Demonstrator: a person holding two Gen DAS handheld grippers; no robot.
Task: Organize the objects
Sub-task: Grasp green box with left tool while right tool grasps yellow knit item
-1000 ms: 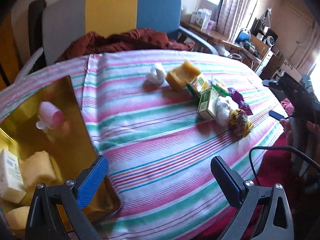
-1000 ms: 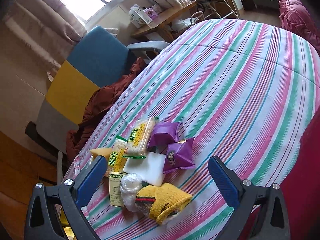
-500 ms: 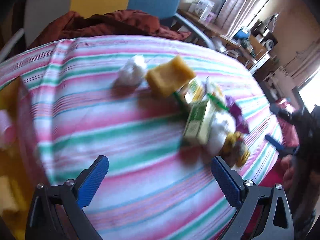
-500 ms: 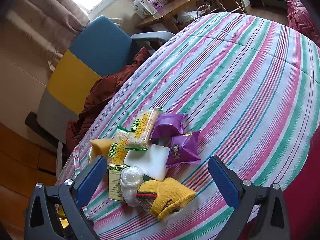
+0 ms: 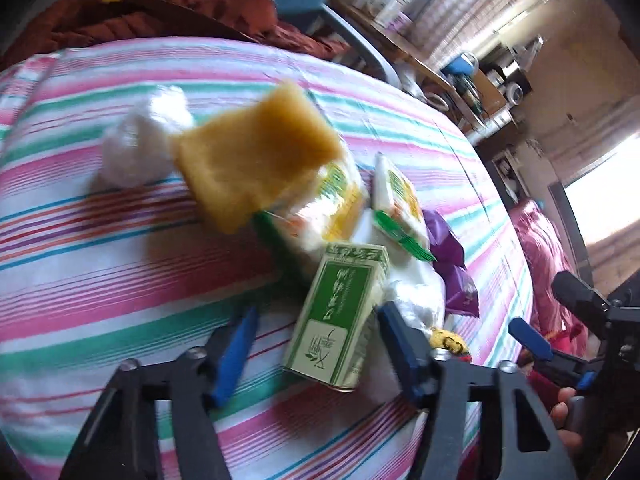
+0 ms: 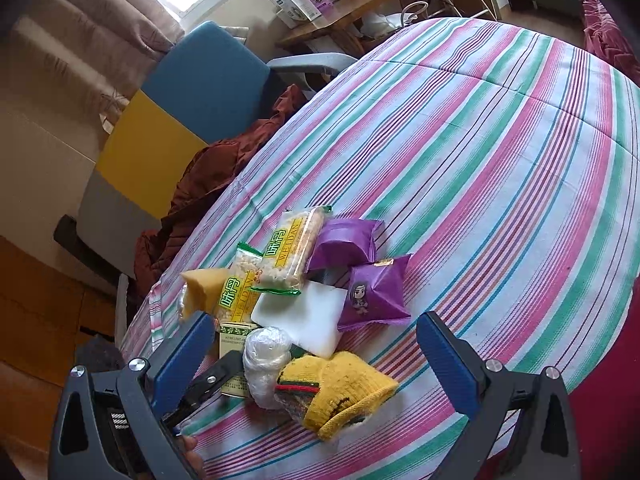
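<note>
A pile of small things lies on the striped tablecloth (image 6: 480, 160). In the left wrist view a green box (image 5: 340, 316) stands between the blue pads of my left gripper (image 5: 320, 354). Its jaws are closing, and a gap still shows at the left pad (image 5: 236, 356). Behind the box lie a yellow sponge (image 5: 256, 152), a white crumpled ball (image 5: 140, 148) and snack packs (image 5: 396, 200). My right gripper (image 6: 314, 364) hangs open over a yellow knit hat (image 6: 344, 388), touching nothing. Beyond it are a clear plastic ball (image 6: 264, 360), a white foam block (image 6: 304, 316) and two purple packets (image 6: 376, 294).
A blue, yellow and grey chair (image 6: 200, 80) with a rust-red jacket (image 6: 208, 180) stands at the table's far side. A cluttered wooden desk (image 6: 344, 16) is behind it. A hand (image 5: 560, 420) holds the right gripper at the table's right edge. Bare striped cloth stretches to the right of the pile.
My left gripper has swung right, away from the gold tray, and dropped to the pile. Its jaws have narrowed around the green box. The right gripper has barely moved.
</note>
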